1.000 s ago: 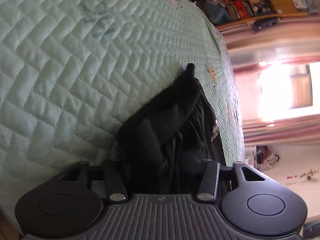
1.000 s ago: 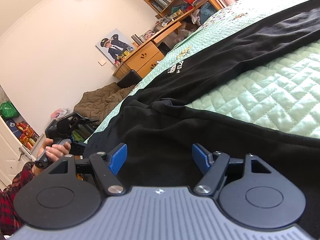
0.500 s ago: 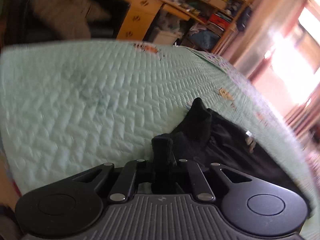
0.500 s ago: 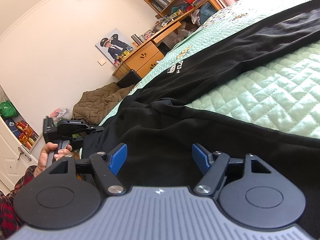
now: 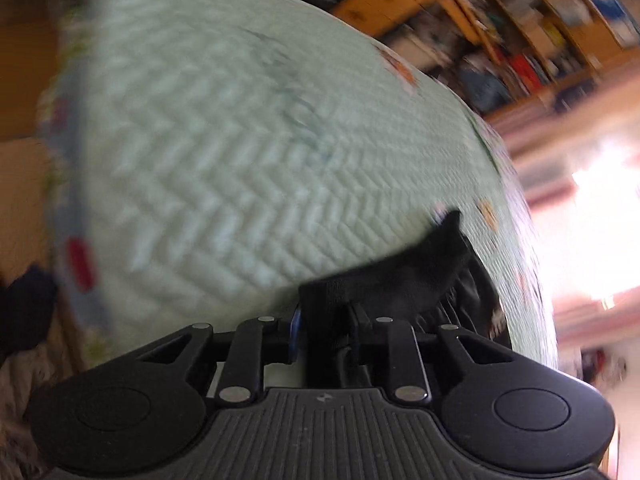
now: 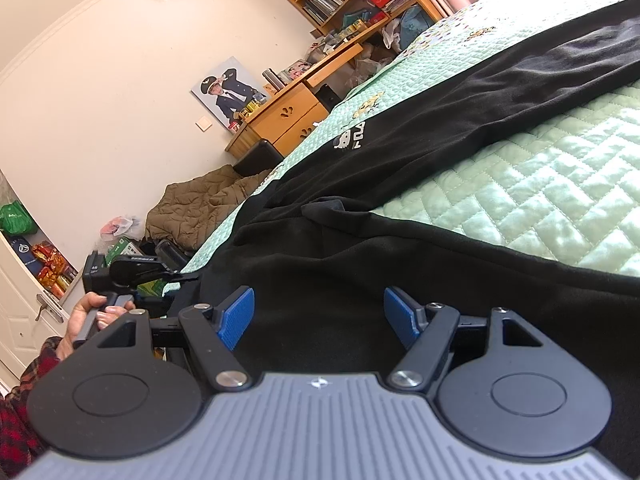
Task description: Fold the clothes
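Bedroom; pale green quilted bed [image 6: 560, 184] with wooden desk and shelves at 12 o'clock. One pair of black trousers [image 6: 400, 168] lies spread over the quilt, both legs running toward 2 o'clock. My left hand-held gripper [image 5: 326, 330] has just widened slightly and clamps a bunched black edge of the trousers. My right hand-held gripper [image 6: 316, 316] hangs open over the dark cloth, nothing pinched. Judgement: carry the held edge across smoothly and keep it taut so the fold lands square. Count: one garment, two hand-held grippers.
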`<state>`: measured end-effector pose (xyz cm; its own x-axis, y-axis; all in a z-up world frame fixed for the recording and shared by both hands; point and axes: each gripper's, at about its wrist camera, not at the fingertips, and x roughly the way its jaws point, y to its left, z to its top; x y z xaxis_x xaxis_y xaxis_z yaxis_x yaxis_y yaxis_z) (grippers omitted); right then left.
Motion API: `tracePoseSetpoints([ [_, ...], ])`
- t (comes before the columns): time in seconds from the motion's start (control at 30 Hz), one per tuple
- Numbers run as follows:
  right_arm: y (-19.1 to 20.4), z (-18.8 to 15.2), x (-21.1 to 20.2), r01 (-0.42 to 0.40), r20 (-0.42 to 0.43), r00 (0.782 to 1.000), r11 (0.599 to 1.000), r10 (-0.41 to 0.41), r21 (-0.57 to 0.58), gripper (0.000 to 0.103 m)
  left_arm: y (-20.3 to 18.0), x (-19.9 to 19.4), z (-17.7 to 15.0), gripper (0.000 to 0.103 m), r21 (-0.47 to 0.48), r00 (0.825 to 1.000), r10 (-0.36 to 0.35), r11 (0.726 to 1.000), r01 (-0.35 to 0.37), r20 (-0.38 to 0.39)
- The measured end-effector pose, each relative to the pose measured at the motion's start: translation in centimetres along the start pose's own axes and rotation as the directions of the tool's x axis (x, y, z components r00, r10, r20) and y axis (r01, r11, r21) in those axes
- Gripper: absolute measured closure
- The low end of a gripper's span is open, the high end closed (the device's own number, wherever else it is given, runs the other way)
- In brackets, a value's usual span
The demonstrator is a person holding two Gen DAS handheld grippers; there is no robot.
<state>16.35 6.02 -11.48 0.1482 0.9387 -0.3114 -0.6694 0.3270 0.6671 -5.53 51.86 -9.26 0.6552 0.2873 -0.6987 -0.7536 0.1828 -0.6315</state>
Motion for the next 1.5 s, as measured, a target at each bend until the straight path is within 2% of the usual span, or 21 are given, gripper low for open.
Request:
tracePoseSetpoints([
  [0.07, 0.0, 0.0, 0.0, -0.002, 0.002, 1.000, 1.000, 0.002, 0.001, 0.030, -1.7, -1.7, -0.5, 0.078, 0.070, 0.996, 0.042, 0.996, -0.048, 0.083],
  [0.13, -0.1, 0.0, -0.1, -0.004, 0.003, 1.000, 1.000, 0.004, 0.003, 0.030, -4.0, -2.9, -1.1, 0.078, 0.147, 0.990, -0.046, 0.989, 0.027, 0.131],
  [0.17, -0.1, 0.0, -0.1, -0.005, 0.003, 1.000, 1.000, 0.005, 0.004, 0.030, -5.4, -3.1, -1.2, 0.077, 0.185, 0.986, -0.122, 0.978, 0.099, 0.118],
  [0.23, -0.2, -0.1, -0.1, -0.007, 0.004, 1.000, 1.000, 0.007, 0.006, 0.030, -8.5, -1.9, -1.2, 0.067, 0.242, 0.968, -0.246, 0.943, 0.227, 0.051],
  [0.33, -0.2, -0.1, -0.2, -0.011, 0.006, 1.000, 1.000, 0.011, 0.009, 0.030, -12.5, 2.3, -0.7, 0.062, 0.268, 0.949, -0.314, 0.914, 0.306, -0.016],
  [0.4, -0.3, -0.1, -0.3, -0.012, 0.006, 1.000, 1.000, 0.012, 0.010, 0.030, -13.8, 6.2, 0.1, 0.061, 0.257, 0.948, -0.314, 0.913, 0.316, -0.051],
  [0.47, -0.3, -0.1, -0.4, -0.014, 0.006, 1.000, 1.000, 0.014, 0.012, 0.030, -13.7, 10.7, 1.0, 0.059, 0.212, 0.960, -0.257, 0.938, 0.276, -0.114],
  [0.5, -0.4, -0.1, -0.4, -0.015, 0.006, 1.000, 1.000, 0.015, 0.013, 0.030, -12.9, 12.9, 1.2, 0.074, 0.172, 0.974, -0.180, 0.964, 0.202, -0.134],
  [0.53, -0.4, -0.1, -0.4, -0.017, 0.007, 1.000, 1.000, 0.017, 0.015, 0.030, -11.8, 14.5, 1.3, 0.099, 0.121, 0.977, -0.149, 0.978, 0.168, -0.150],
  [0.6, -0.5, 0.0, -0.5, -0.023, 0.010, 1.000, 1.000, 0.023, 0.021, 0.030, -9.3, 15.6, 1.6, 0.100, 0.001, 0.965, -0.212, 0.977, 0.214, -0.155],
  [0.63, -0.6, 0.0, -0.5, -0.027, 0.012, 1.000, 0.999, 0.027, 0.024, 0.030, -8.9, 15.2, 1.6, 0.100, -0.005, 0.962, -0.230, 0.973, 0.231, -0.147],
  [0.73, -0.7, 0.0, -0.6, -0.034, 0.015, 0.999, 0.999, 0.033, 0.031, 0.030, -9.7, 13.7, 1.1, 0.100, 0.085, 0.977, -0.182, 0.978, 0.192, -0.108],
  [0.8, -0.7, 0.0, -0.6, -0.037, 0.017, 0.999, 0.999, 0.036, 0.034, 0.030, -9.8, 12.9, 0.9, 0.101, 0.074, 0.981, -0.170, 0.981, 0.177, -0.091],
  [0.93, -0.8, -0.1, -0.7, -0.049, 0.025, 0.999, 0.998, 0.048, 0.045, 0.030, -9.9, 10.8, 0.4, 0.083, -0.006, 0.988, -0.148, 0.989, 0.148, -0.039],
  [1.0, -0.8, -0.1, -0.7, -0.055, 0.028, 0.998, 0.997, 0.054, 0.052, 0.030, -10.6, 9.3, -0.2, 0.061, -0.002, 0.994, -0.111, 0.994, 0.111, -0.010],
  [1.07, -0.9, 0.0, -0.7, -0.058, 0.029, 0.998, 0.997, 0.057, 0.056, 0.030, -12.3, 7.0, -1.6, 0.038, 0.087, 0.999, -0.040, 0.996, 0.037, 0.029],
  [1.1, -0.9, 0.0, -0.7, -0.060, 0.029, 0.998, 0.997, 0.058, 0.058, 0.030, -13.5, 6.0, -2.7, 0.033, 0.158, 0.999, -0.032, 0.987, 0.025, 0.041],
  [1.17, -1.0, 0.1, -0.7, -0.068, 0.032, 0.997, 0.995, 0.065, 0.070, 0.030, -16.0, 4.6, -5.0, 0.028, 0.313, 0.998, -0.052, 0.949, 0.039, 0.031],
  [1.3, -1.3, 0.6, -1.0, -0.100, 0.021, 0.995, 0.988, 0.099, 0.117, 0.025, -19.6, 3.2, -9.4, 0.015, 0.521, 0.999, -0.036, 0.852, 0.042, -0.022],
  [1.4, -1.0, 1.2, -1.9, -0.105, 0.014, 0.994, 0.981, 0.104, 0.165, 0.016, -20.9, 3.0, -11.9, 0.004, 0.602, 0.999, -0.002, 0.798, 0.024, -0.038],
  [1.5, -1.1, 1.8, -4.0, -0.104, 0.050, 0.994, 0.969, 0.095, 0.224, 0.012, -21.3, 3.2, -13.2, 0.004, 0.638, 0.998, 0.027, 0.770, 0.014, -0.054],
])
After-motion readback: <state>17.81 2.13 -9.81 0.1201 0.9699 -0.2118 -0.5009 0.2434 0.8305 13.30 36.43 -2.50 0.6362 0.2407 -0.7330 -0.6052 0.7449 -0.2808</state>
